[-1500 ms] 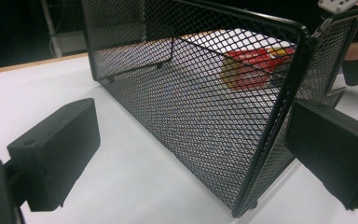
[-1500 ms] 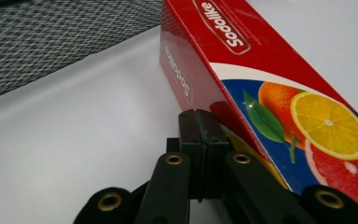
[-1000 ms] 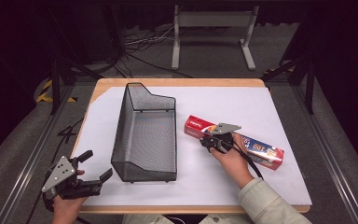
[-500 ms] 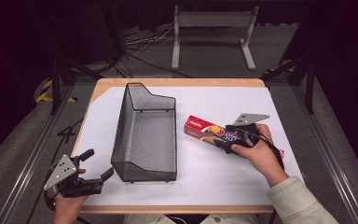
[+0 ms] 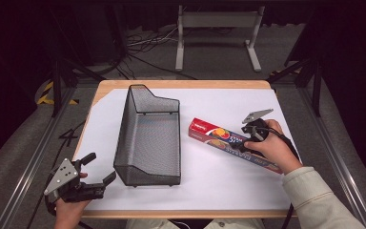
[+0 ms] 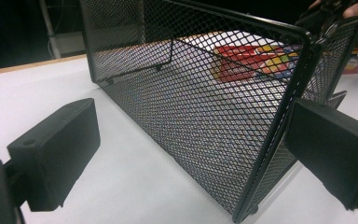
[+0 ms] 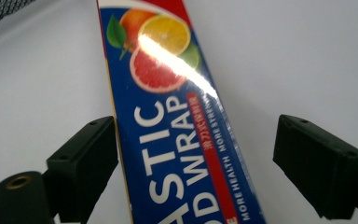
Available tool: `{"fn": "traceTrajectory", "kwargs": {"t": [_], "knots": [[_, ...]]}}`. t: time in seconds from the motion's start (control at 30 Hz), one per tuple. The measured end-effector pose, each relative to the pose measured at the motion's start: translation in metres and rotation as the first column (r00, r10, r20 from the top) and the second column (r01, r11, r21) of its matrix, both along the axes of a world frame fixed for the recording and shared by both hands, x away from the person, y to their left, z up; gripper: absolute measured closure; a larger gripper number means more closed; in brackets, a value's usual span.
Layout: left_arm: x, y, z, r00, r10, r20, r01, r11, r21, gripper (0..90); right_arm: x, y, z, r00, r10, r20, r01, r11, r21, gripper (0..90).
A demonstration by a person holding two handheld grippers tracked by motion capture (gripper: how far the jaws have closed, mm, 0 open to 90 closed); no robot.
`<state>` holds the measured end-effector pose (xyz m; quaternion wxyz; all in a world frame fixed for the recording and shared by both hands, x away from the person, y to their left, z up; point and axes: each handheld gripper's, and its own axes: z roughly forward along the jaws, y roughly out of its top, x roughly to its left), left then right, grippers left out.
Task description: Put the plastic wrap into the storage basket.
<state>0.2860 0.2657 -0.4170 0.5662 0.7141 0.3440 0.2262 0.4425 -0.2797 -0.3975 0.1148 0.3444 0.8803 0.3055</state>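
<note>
One black mesh basket (image 5: 148, 140) stands empty on the counter (image 5: 219, 186). One plastic-wrap box (image 5: 233, 144) lies flat just right of the basket. The right hand-held gripper (image 5: 248, 142) sits over the box with jaws spread, the box between them, ungripped. The left hand-held gripper (image 5: 97, 171), jaws apart and empty, is at the basket's near left corner.
</note>
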Motion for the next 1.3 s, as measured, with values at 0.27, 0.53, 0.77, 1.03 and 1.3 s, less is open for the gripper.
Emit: {"fn": "traceTrajectory", "kwargs": {"t": [0.27, 0.53, 0.77, 1.03, 1.3], "knots": [[0.0, 0.0, 0.0, 1.0, -0.001, 0.003, 0.001, 1.0, -0.001, 4.2, 0.003, 0.006, -0.013, 0.9929, 0.06, -0.103, -0.076, 0.984, -0.159, 25.0], [0.0, 0.0, 0.0, 1.0, -0.001, 0.004, 0.001, 1.0, 0.002, 4.1, 0.0, 0.009, -0.01, 0.9891, 0.11, -0.098, -0.127, 0.975, -0.185, 36.4], [0.0, 0.0, 0.0, 1.0, -0.002, 0.002, 0.002, 1.0, 0.005, 4.2, -0.006, 0.013, -0.003, 0.9894, 0.103, -0.102, -0.122, 0.973, -0.197, 39.3], [0.0, 0.0, 0.0, 1.0, 0.002, 0.004, -0.002, 1.0, -0.002, 4.1, -0.015, 0.015, 0.017, 0.9955, 0.09, -0.029, -0.093, 0.986, -0.14, 39.8], [-0.001, 0.0, 0.0, 1.0, 0.002, 0.004, -0.002, 1.0, -0.002, 4.2, -0.027, 0.017, 0.05, 0.9969, 0.063, 0.049, -0.062, 0.998, -0.004, 39.9]]}}
